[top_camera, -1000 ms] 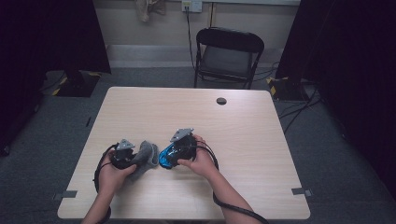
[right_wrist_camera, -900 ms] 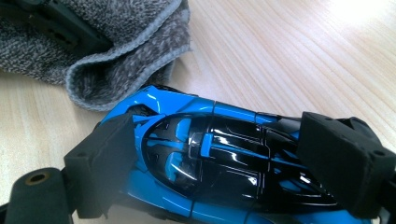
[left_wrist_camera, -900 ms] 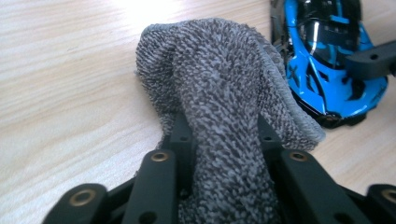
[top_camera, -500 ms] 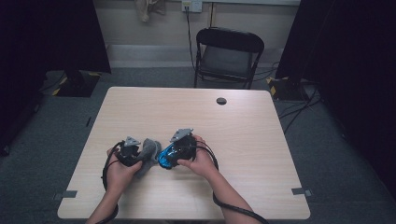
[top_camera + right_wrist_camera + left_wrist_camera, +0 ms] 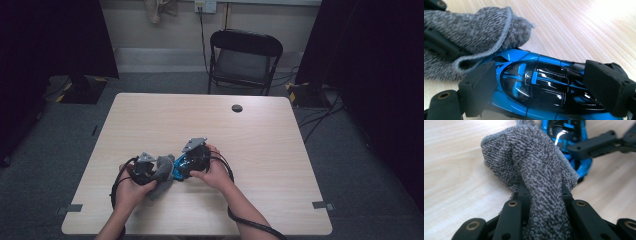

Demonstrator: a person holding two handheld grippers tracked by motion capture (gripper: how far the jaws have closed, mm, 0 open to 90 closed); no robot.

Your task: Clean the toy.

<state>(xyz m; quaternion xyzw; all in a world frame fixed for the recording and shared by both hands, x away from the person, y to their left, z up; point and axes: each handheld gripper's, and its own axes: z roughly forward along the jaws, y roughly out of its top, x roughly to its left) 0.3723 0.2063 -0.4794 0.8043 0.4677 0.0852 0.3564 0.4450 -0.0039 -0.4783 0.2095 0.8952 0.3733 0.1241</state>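
Grey cloth [image 5: 536, 165] against blue toy car [image 5: 541, 85], apparently touching

High view overlooks table [image 5: 280, 165]; 2 close views share cloth [image 5: 536, 162].

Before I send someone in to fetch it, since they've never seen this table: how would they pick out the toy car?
Start at the pale wooden table and look to its near edge, where two hands meet. The right gripper clamps a glossy blue and black toy car by its sides. Its hard shine sets it apart from the fuzzy grey cloth touching it, pinched in the left gripper.
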